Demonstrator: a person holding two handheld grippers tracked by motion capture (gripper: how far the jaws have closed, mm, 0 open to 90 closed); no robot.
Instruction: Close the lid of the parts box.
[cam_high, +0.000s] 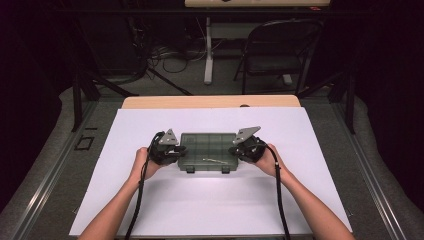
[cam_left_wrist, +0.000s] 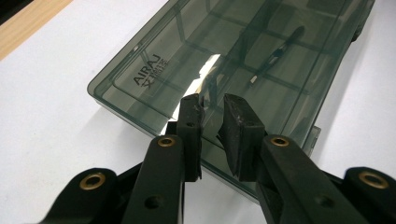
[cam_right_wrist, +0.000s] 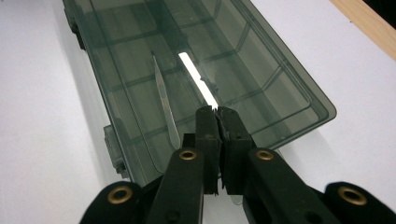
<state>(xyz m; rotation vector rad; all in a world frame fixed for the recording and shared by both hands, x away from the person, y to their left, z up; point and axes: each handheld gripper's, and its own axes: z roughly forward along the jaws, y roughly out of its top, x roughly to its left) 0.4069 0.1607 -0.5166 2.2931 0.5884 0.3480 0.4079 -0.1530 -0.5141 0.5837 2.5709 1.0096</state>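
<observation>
High view: left tongs (cam_high: 180, 150) sit at the left short end of the organizer box (cam_high: 207, 149), right tongs (cam_high: 235, 149) at its right short end, so the box lies between them, one hand behind each. Left hand (cam_high: 142, 162) and right hand (cam_high: 267, 160) come in from the bottom edge, a black cable trailing from each.

Left gripper view: left tongs (cam_left_wrist: 214, 116) have their jaws apart with a narrow gap, tips over the near edge of the box (cam_left_wrist: 233, 56). Cannot tell whether they touch the lid. Nothing between the pads.

Right gripper view: right tongs (cam_right_wrist: 217, 119) have their jaws pressed together, tips over the near end of the box (cam_right_wrist: 196, 70). Nothing visibly held; contact with the lid unclear.

Count: two tongs, one box, one thin metal piece (cam_right_wrist: 166, 102) seen through the lid.

Box: flat, rectangular, smoky grey translucent plastic, lid down, divided inside into a grid of compartments. Two latches (cam_high: 207, 170) on the long side facing the person. Embossed lettering "AIRAJ" (cam_left_wrist: 147, 70) near one corner of the lid. The metal piece is slim, silver and pointed, lying along the box's length on the latch side; which compartment is unclear.

Box rests on a white sheet (cam_high: 150, 210) covering the desk (cam_high: 210, 101), whose wooden edge shows at the far side.
</observation>
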